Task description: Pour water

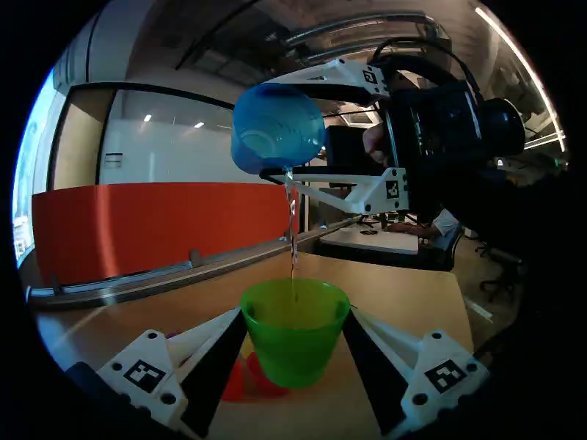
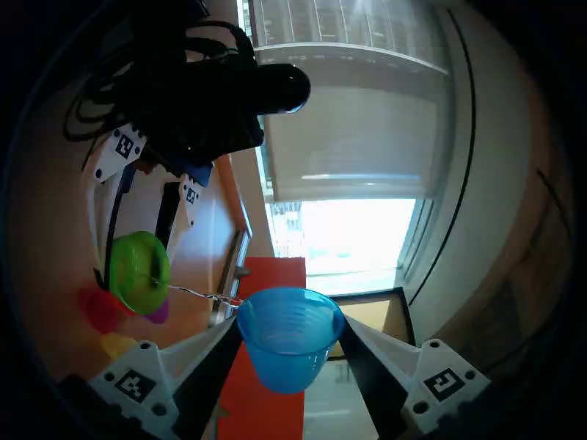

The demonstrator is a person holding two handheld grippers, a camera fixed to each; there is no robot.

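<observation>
The left gripper (image 1: 293,317), fingers clamped on a green cup (image 1: 295,345), holds it over the desk (image 1: 411,293). Above, the right gripper (image 2: 290,326), fingers clamped on a tilted blue cup (image 2: 287,345), pours a thin stream of water (image 1: 292,227) into the green cup

glossy plastic green cup (image 1: 295,337), matt wooden table (image 1: 400,293)
</observation>
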